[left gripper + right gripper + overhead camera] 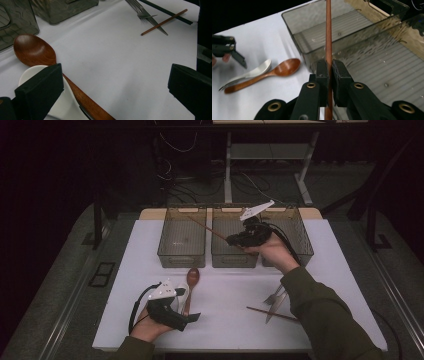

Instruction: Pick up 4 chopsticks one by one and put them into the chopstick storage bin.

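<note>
I held one chopstick [328,37] tight in my right hand-held gripper [328,72] over the middle bin [235,261] to drop it in, while my left hand-held gripper [115,82] waited wide open and empty.

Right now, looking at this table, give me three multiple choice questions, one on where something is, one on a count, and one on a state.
1. Where does the wooden spoon lie?
A. In the left bin
B. On the white table, beside the white spoon
C. Under the fork

2. How many clear bins stand at the table's far edge?
A. Two
B. Three
C. Five

3. What is the right gripper doing?
A. Hanging open
B. Clamping a fork
C. Clamping a brown chopstick

Answers: 1 B, the high view shows it on the table against the white spoon. 2 B, three stand in a row. 3 C, the right gripper view shows the jaws pressed on the stick.
</note>
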Demonstrator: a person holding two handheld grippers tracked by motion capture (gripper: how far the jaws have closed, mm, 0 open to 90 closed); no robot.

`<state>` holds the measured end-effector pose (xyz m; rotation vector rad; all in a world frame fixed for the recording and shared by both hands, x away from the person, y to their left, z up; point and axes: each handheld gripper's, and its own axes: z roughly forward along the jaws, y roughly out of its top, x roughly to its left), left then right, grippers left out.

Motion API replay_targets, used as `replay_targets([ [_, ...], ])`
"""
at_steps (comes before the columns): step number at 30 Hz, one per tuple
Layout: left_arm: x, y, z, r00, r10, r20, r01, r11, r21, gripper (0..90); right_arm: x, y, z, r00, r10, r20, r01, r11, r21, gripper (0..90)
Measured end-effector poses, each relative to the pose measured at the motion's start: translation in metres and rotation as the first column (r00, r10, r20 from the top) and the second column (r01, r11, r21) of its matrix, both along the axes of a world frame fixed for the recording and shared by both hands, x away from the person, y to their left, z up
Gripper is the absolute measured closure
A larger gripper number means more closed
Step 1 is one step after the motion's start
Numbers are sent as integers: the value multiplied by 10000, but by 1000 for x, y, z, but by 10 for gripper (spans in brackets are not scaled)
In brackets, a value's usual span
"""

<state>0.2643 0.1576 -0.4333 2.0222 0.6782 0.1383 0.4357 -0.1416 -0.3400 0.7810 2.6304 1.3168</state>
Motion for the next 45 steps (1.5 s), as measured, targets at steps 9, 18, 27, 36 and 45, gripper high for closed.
replay_targets([
  [9,0,0,1,10000,-28,54,28,10000,-56,0,15,25,-1,9996,-279,-45,280,9996,105,840],
  [18,0,-1,1,9999,-100,93,100,9999,-72,0,26,37,-1,9965,-834,1,832,9935,783,840],
  [27,0,-1,2,9999,-119,110,121,9998,-154,0,35,55,1,9922,-1245,70,1224,9832,1357,840],
  [36,0,-1,3,9998,-174,125,177,9995,-269,0,41,88,-3,9915,-1300,69,1273,9792,1579,840],
  [45,0,0,3,9997,-201,154,206,9993,-323,0,46,121,-12,9901,-1401,-10,1387,9790,1493,839],
])
